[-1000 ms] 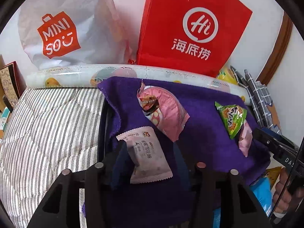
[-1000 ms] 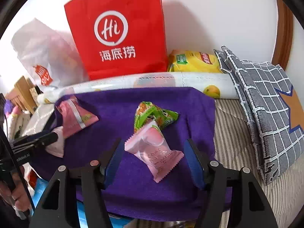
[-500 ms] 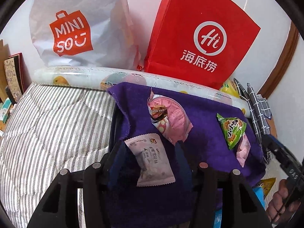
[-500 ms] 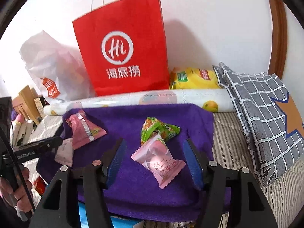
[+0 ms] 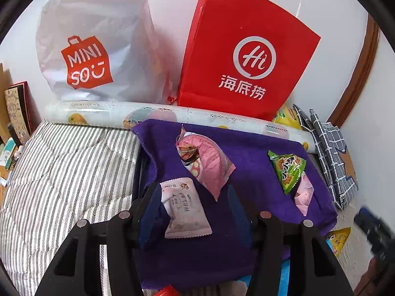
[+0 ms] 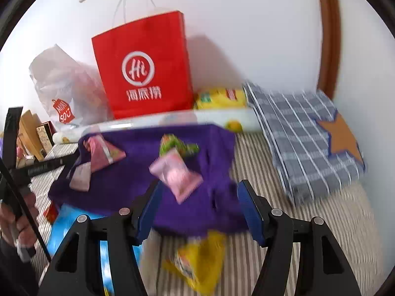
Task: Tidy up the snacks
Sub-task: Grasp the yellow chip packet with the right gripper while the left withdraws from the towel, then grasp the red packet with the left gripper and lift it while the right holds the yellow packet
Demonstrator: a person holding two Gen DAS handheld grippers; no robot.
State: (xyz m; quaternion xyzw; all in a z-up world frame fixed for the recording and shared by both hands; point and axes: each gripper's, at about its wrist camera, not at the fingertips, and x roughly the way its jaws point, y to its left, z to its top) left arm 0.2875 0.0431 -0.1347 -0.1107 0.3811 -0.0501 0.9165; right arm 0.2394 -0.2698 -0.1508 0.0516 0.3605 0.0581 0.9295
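Here the left gripper stands open astride the pale pink packet on the purple towel, touching its left finger, long axis running away; the open, empty right gripper sits farther off.

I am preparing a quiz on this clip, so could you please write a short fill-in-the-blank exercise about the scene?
1. The snacks lie on a ______ towel.
2. The bag with the "Hi" logo is ______.
3. The white bag reads ______.
4. The triangular green packet lies beside a ______ packet.

Missing words: purple; red; MINISO; pink
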